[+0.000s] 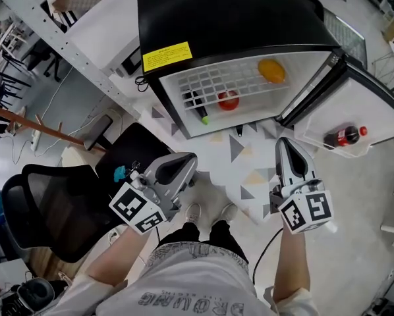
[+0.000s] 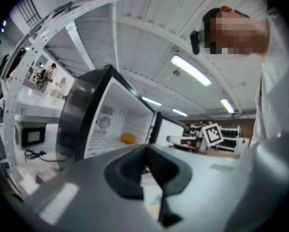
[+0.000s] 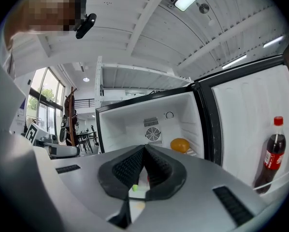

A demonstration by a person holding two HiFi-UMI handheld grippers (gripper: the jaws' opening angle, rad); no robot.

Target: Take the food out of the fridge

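A small black fridge (image 1: 230, 18) stands open on the floor, its door (image 1: 371, 101) swung to the right. On its white wire shelf lie an orange (image 1: 271, 70), a red round fruit (image 1: 228, 100) and a dark bottle with a green cap (image 1: 197, 107). A cola bottle (image 1: 344, 136) rests in the door shelf. My left gripper (image 1: 190, 163) and right gripper (image 1: 286, 143) hang in front of the fridge, short of it, both shut and empty. The right gripper view shows the orange (image 3: 180, 145) and cola bottle (image 3: 273, 151) beyond my right gripper (image 3: 144, 151). The left gripper (image 2: 145, 151) faces the orange (image 2: 128, 138).
A black office chair (image 1: 52, 203) stands at the lower left, close to my left arm. A white perforated metal rack (image 1: 58, 38) and cables (image 1: 32, 140) run along the left. My shoes (image 1: 210, 212) stand on the patterned floor before the fridge.
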